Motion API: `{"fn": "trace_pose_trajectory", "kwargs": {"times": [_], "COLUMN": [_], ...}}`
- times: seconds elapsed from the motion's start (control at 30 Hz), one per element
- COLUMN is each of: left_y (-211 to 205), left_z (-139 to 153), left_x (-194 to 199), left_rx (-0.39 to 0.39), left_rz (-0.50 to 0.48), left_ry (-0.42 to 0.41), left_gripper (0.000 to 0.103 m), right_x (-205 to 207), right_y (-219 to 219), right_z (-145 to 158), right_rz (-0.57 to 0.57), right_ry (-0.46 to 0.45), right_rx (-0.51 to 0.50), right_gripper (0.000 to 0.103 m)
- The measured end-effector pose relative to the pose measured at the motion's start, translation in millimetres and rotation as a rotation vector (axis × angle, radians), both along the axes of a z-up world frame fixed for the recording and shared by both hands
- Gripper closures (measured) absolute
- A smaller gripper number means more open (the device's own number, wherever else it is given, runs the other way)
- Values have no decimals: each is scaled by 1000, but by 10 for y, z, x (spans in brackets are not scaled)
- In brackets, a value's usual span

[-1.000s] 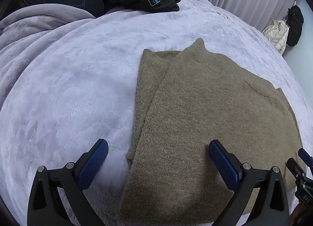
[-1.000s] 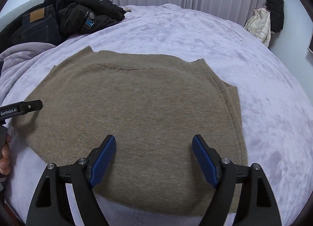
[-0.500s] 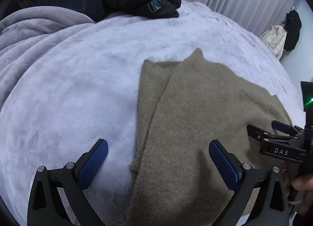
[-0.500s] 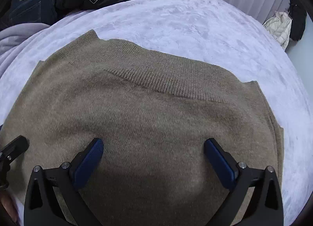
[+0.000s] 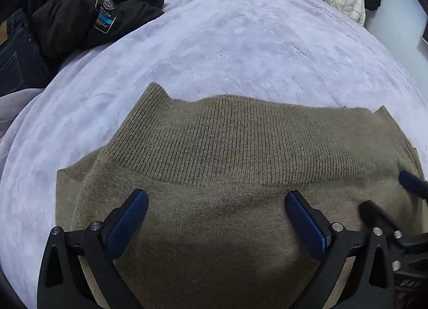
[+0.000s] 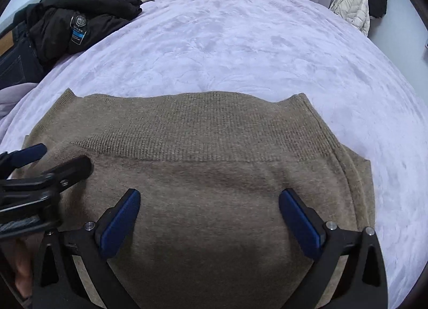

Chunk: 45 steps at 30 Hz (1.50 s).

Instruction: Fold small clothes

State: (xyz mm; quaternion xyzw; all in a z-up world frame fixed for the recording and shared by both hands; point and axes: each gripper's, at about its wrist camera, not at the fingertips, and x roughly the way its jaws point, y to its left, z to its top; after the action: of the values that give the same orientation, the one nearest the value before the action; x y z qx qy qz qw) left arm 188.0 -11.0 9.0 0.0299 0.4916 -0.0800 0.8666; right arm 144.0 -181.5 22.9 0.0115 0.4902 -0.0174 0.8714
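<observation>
Lavender plush bedding (image 5: 240, 41) carries the folded olive sweater (image 5: 227, 175), ribbed band farthest from the cameras. Left gripper (image 5: 216, 222) and right gripper (image 6: 208, 215) hover side by side above it, jaws wide apart, holding nothing. Black jacket (image 5: 88, 11) lies far left.

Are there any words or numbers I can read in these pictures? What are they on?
Black jacket: a round badge and a blue-and-black patch carry print, too small to read.
Right gripper: letters on its body at the left view's lower right edge, too blurred to read.
Brown sweater: no text.
</observation>
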Motion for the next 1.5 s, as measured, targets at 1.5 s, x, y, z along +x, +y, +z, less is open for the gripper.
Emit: {"fn": "trace_pose_trajectory", "kwargs": {"times": [1.5], "left_y": [1981], "left_z": [-67], "left_x": [-1074], "left_rx": [-498], "left_rz": [198], "left_ry": [52], "left_gripper": [0], "right_x": [-1561], "right_y": [-469], "right_z": [-46], "right_rz": [165], "right_ry": [-171], "right_rx": [-28], "right_gripper": [1]}}
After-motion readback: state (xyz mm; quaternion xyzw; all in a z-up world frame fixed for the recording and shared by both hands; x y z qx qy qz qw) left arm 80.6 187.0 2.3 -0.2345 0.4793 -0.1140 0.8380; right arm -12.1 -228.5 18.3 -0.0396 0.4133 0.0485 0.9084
